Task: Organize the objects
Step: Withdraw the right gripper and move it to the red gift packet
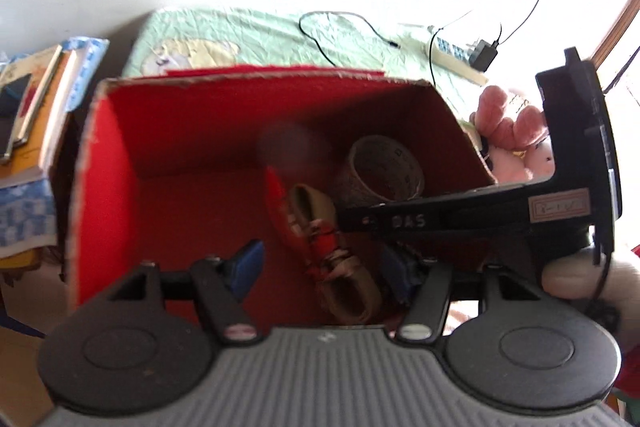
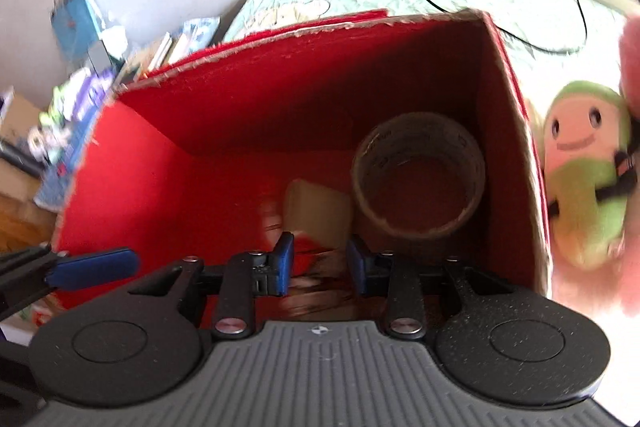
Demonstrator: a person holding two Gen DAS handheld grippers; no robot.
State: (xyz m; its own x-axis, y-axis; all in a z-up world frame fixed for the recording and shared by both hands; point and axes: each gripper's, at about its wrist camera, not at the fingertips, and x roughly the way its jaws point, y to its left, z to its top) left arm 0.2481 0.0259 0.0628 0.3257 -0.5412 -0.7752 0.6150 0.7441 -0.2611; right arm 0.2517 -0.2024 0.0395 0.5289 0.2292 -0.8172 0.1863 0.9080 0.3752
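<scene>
While both grippers hang over the box (image 1: 104, 163), sorting stands part done. That red-lined cardboard box, open at the top, sits on a green sheet (image 1: 248, 27) and serves as the landmark below.

Inside the box, toward its far right corner, a tape roll (image 2: 420, 171) rests on the floor. Just beside the roll, nearer the cameras, lies a tan and red bundle (image 1: 324, 239); blur hides what it is. These two items count as stowed.

Outside the box, against its right wall, a green and pink plush (image 2: 584, 179) lies on the sheet with a pink plush (image 1: 508, 123) close by it. Both appear left to stow. Left of the box, a stack of books (image 1: 36, 95) stands apart. Behind the box, a black cable (image 1: 340, 27) trails across the sheet.

The left gripper (image 1: 320, 267) stands spread above the bundle and pinches nothing. The right gripper (image 2: 320, 263) stands part spread above the same bundle; its pads (image 2: 284, 263) show a clear gap and appear to press on nothing.
</scene>
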